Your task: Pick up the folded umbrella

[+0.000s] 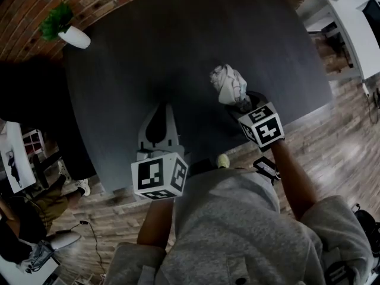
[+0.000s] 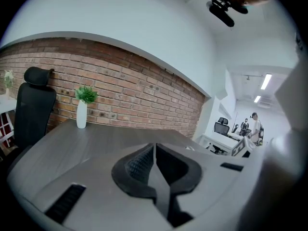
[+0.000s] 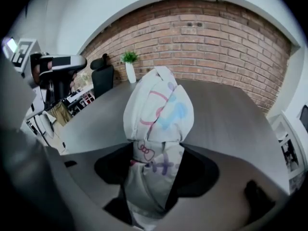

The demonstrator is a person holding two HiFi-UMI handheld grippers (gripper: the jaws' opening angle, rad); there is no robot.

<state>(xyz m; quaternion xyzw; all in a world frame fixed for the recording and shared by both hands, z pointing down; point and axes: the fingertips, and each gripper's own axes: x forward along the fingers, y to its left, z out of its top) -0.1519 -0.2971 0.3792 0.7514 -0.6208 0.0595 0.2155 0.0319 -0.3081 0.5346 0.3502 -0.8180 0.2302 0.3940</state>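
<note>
The right gripper (image 1: 242, 104) was clamped on the folded umbrella (image 1: 228, 83), a white bundle with pink and blue print. In the right gripper view its jaws pressed the fabric on both sides, the upper part of the umbrella standing out beyond them. The left gripper (image 1: 160, 122) hung over the near edge of the dark tabletop (image 1: 178, 46), jaws together and nothing between them.

Assessment: the grasp appeared made. Whether the umbrella was clear of the tabletop could not be confirmed from either view; lifting, if not complete, remained. A white vase (image 1: 75, 37) with a plant stood well apart at the far corner.
</note>
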